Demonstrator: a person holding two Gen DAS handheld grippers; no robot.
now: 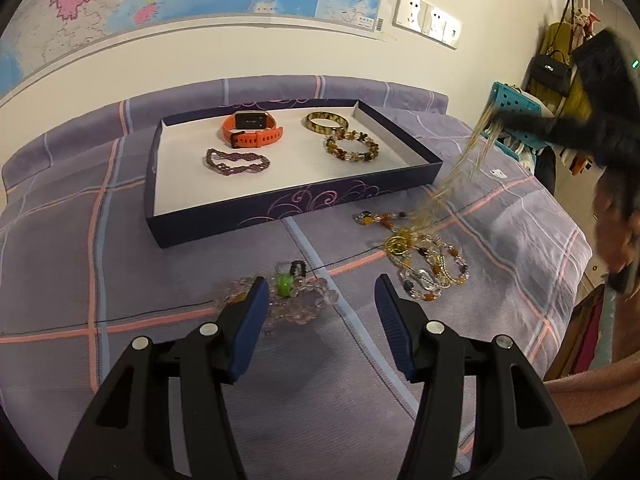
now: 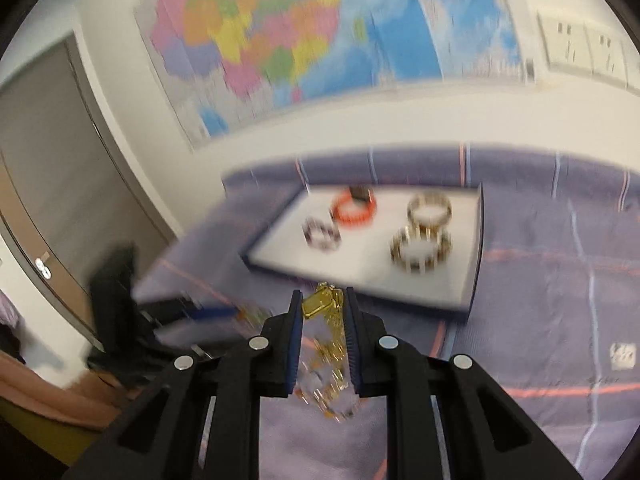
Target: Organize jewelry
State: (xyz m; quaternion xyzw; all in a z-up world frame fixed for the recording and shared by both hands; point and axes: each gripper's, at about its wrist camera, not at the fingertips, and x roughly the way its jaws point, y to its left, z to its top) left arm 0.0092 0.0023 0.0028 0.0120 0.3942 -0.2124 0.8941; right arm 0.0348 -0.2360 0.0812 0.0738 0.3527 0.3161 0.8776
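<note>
Purple plaid bedding (image 1: 120, 208) is carrying a dark blue cardboard tray (image 1: 280, 208) holding four bracelets; left tongs (image 1: 318, 308) are hovering apart over a clear bead bracelet (image 1: 296, 300), while right tongs (image 2: 320, 312) are clamping a gold chain necklace (image 2: 320, 304), its pendant (image 1: 398, 245) dangling beside the tray.

tray (image 1: 280, 210) on the bedspread (image 1: 120, 272), near the wall; in the tray: watch (image 1: 252, 130) back left, bangle (image 1: 326, 122) back right, chain bracelet (image 1: 236, 162) front left, beaded bracelet (image 1: 352, 148) front right, just before the bangle; on the bedspread before the tray: clear bead bracelet (image 1: 296, 300) to the left, a heap of beaded strands (image 1: 424, 264) to the right; a gold necklace (image 1: 452, 176) hangs above that heap from the right gripper (image 2: 322, 304).
</note>
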